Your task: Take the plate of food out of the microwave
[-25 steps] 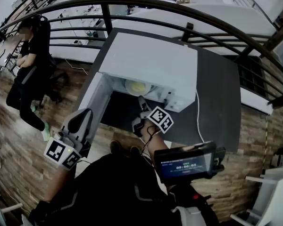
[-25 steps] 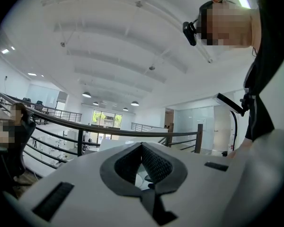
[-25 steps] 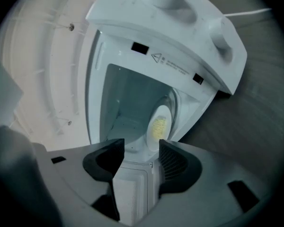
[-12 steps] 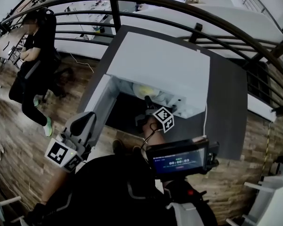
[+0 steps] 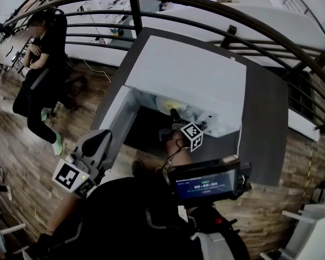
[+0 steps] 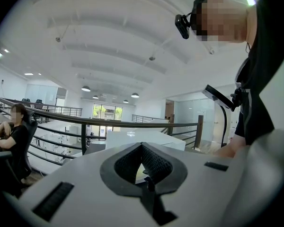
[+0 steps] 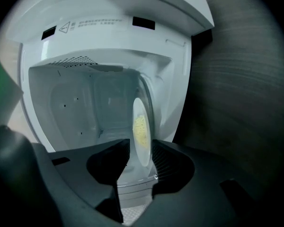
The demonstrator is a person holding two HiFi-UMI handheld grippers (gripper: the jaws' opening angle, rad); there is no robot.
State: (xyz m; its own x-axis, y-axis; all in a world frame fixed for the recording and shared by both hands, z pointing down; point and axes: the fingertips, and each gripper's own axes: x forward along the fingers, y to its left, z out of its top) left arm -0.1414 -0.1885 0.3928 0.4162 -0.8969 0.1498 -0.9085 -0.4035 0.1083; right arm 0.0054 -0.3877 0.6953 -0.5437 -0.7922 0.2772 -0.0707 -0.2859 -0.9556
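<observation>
The right tool [image 5: 172, 115], jaws just now closing around but not yet pinching the rim of the plate of food [image 7: 143, 131] inside the microwave [image 5: 189, 75], should bite squarely and draw it out level, while the left tool [image 6: 142, 145] idles pressed together.

Dark table with one appliance on it
The grey table [image 5: 265, 118] bears the white microwave [image 5: 189, 75] on its left side, door end at the near edge. A thin white cable [image 5: 239, 137] lies just right of it.
</observation>
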